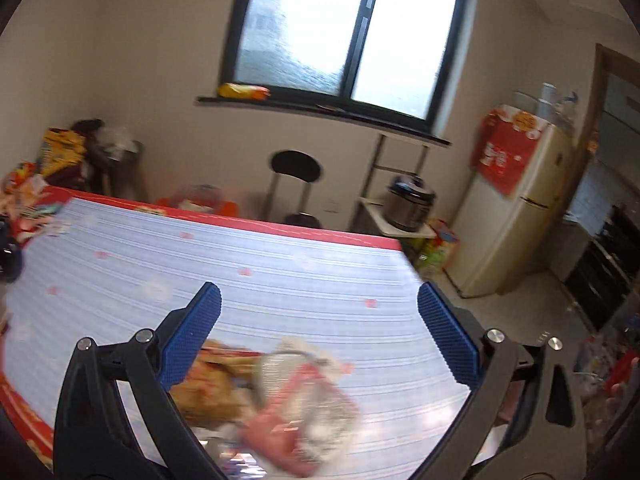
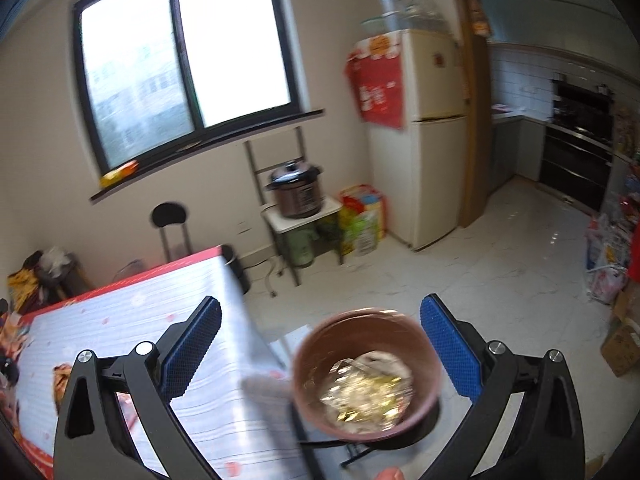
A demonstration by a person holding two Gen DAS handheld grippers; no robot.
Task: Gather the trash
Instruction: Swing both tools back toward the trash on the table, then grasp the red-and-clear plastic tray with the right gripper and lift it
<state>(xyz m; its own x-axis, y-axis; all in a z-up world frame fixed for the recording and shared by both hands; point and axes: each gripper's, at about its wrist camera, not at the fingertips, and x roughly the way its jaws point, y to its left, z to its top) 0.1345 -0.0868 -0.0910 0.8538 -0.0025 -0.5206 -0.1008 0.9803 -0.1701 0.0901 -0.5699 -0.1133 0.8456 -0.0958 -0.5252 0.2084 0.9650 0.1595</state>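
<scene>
In the left wrist view my left gripper [image 1: 319, 296] is open wide above a striped tablecloth [image 1: 280, 264]. Below it, near the table's front, lie a crumpled orange wrapper [image 1: 212, 388] and a pink-and-clear wrapper [image 1: 304, 412], both blurred; neither touches the pads. In the right wrist view my right gripper [image 2: 320, 308] is also open, with nothing between its fingers. It hangs over a round brown bin [image 2: 308, 344] that stands on the floor beside the table's corner [image 2: 224, 280]. Shiny gold and silver wrappers [image 2: 368, 392] lie inside the bin.
More packets are piled at the table's far left [image 1: 28, 196]. Behind the table stand a black stool [image 1: 296, 168], a cooker on a small stand [image 2: 298, 190] and a cream fridge [image 2: 432, 136]. Bags and a carton [image 2: 620, 344] line the right side of the tiled floor.
</scene>
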